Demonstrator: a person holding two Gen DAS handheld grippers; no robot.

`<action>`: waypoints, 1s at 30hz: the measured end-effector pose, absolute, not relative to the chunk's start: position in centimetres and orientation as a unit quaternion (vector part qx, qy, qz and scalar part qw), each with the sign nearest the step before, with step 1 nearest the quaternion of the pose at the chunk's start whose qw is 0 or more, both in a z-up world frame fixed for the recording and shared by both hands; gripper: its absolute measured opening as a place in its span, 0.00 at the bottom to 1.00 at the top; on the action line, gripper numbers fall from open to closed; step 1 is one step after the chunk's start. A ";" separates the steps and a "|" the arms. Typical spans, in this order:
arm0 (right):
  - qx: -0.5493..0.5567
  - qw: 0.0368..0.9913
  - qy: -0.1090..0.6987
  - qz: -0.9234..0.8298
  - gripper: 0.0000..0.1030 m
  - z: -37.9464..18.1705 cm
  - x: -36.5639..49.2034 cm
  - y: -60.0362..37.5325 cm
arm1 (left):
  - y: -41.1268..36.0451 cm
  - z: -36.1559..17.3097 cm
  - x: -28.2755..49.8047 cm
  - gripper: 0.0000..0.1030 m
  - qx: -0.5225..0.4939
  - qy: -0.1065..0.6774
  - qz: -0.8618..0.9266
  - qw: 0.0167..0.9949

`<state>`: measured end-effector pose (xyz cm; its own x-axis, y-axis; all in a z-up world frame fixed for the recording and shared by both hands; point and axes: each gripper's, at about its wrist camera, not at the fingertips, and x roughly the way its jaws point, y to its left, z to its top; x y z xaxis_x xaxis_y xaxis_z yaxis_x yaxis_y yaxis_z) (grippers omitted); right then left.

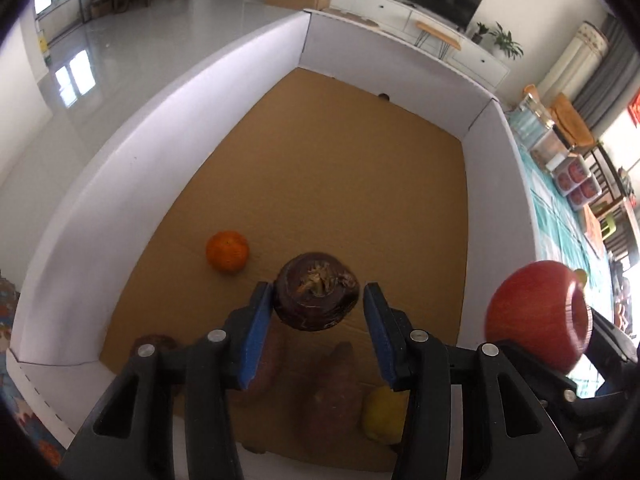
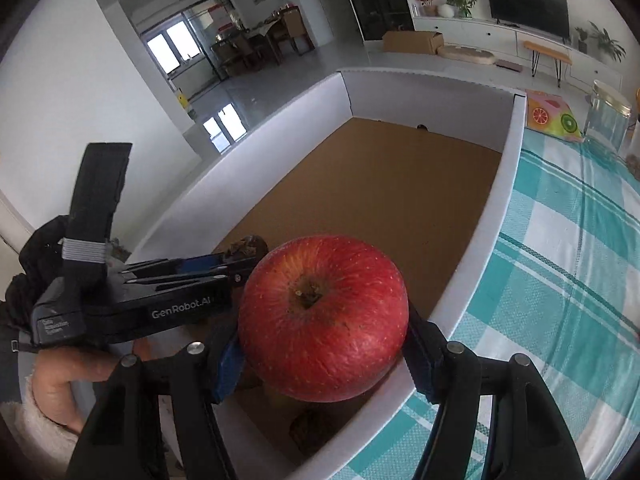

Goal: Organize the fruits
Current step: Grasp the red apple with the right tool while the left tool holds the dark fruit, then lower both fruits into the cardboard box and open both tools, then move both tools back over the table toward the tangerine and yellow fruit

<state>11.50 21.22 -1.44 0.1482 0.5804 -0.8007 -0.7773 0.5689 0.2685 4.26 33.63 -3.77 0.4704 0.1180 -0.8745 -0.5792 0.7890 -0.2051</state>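
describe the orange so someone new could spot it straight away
Look inside the white-walled box with the brown cardboard floor. The orange sits alone near the left wall, beyond the left gripper. It is the only bright orange, round fruit there.

A table covered with a teal-and-white checked cloth (image 2: 560,280) carried a white-walled box (image 2: 508,184) with a brown cardboard floor (image 1: 320,184). On that floor lay an orange (image 1: 227,251), two sweet potatoes (image 1: 334,392) and a yellow fruit (image 1: 384,414). A glass jar (image 2: 606,120) and a fruit-printed packet (image 2: 550,116) stood on the cloth beyond the box.
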 end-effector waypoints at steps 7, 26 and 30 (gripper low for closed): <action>-0.008 0.816 0.391 0.426 0.91 4.3 14.0 13.2 | 31.4 -0.5 3.4 0.85 -0.204 0.412 0.239 0.856; 0.106 0.921 0.375 0.013 1.00 -7.4 15.0 -23.1 | 2.4 -3.4 10.2 0.94 0.004 0.418 0.008 0.908; 0.108 0.916 0.385 0.013 1.00 -7.8 15.4 -22.7 | 1.6 -3.6 10.5 0.94 0.028 0.413 0.022 0.910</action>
